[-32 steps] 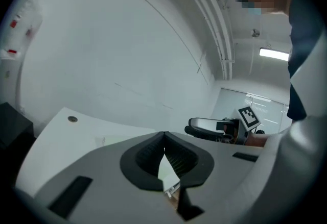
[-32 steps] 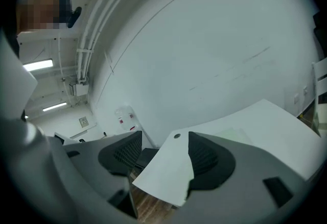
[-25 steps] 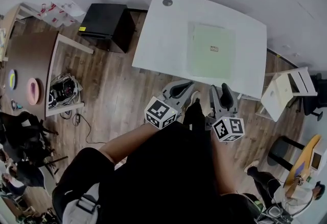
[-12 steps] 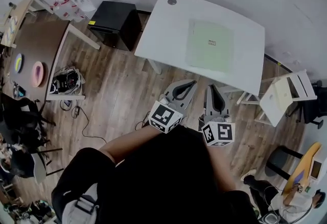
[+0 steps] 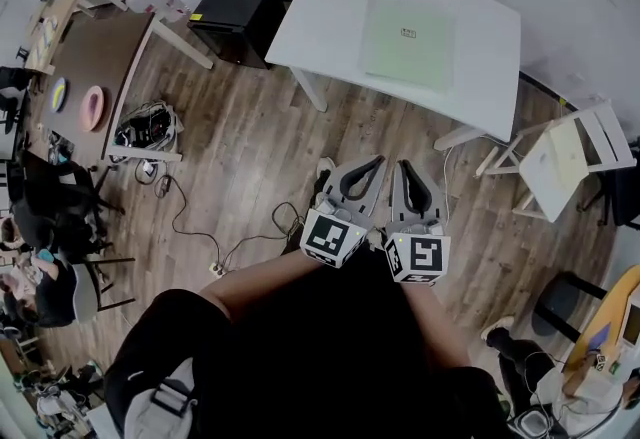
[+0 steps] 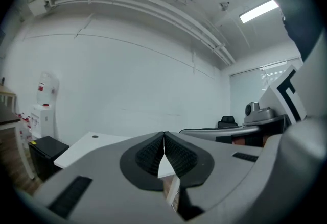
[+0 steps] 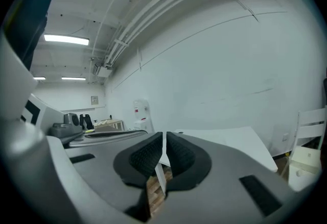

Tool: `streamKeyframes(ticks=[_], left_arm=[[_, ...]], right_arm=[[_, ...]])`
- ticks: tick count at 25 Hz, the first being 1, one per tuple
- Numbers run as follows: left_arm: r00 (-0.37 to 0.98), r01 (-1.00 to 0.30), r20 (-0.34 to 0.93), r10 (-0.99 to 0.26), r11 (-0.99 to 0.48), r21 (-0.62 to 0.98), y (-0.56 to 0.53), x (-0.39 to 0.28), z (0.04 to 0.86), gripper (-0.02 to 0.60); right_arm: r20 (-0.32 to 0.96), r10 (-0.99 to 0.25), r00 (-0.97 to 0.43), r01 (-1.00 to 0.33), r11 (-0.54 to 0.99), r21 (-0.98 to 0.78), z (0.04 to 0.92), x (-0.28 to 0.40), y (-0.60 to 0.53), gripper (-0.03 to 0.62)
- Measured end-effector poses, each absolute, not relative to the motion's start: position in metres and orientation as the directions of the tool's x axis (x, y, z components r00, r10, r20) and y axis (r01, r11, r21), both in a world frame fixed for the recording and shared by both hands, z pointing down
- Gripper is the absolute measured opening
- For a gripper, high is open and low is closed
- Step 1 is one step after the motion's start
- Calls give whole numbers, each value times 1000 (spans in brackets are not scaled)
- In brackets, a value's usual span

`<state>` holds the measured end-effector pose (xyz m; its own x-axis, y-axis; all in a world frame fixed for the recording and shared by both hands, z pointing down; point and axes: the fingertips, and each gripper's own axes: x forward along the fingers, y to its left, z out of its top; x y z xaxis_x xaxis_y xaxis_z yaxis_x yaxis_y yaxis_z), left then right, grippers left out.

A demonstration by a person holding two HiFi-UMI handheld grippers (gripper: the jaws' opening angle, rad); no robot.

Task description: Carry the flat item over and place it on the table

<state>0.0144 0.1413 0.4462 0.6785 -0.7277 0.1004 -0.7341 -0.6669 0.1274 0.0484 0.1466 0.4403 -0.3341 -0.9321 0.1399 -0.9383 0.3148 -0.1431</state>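
Note:
The flat item, a pale green mat (image 5: 408, 40) with a small label, lies flat on the white table (image 5: 320, 17) at the top of the head view. Both grippers hang over the wooden floor, well short of the table and side by side. My left gripper (image 5: 375, 164) is shut and holds nothing. My right gripper (image 5: 405, 167) is shut and empty too. In the left gripper view the ribbed pads (image 6: 153, 152) of my left gripper (image 6: 164, 136) meet along one line. The right gripper view shows my right gripper (image 7: 163, 136) the same way, with the white table (image 7: 232, 139) beyond.
A black cabinet (image 5: 235, 12) stands left of the white table. A brown table (image 5: 95, 52) and loose cables (image 5: 145, 127) are at the left. A white chair (image 5: 570, 152) stands right of the table. People sit at the far left and lower right.
The table with the green mat now sits farther off, as the person has stepped back from it. The two grippers have drawn closer together.

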Motion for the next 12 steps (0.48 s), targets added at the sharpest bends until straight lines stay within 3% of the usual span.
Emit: streamKeyframes(ticks=[12], left_arm=[[673, -739, 73, -736, -666, 99, 184, 58, 441, 14]], right_arm=[[110, -943, -314, -948, 306, -84, 432, 93, 191, 44]])
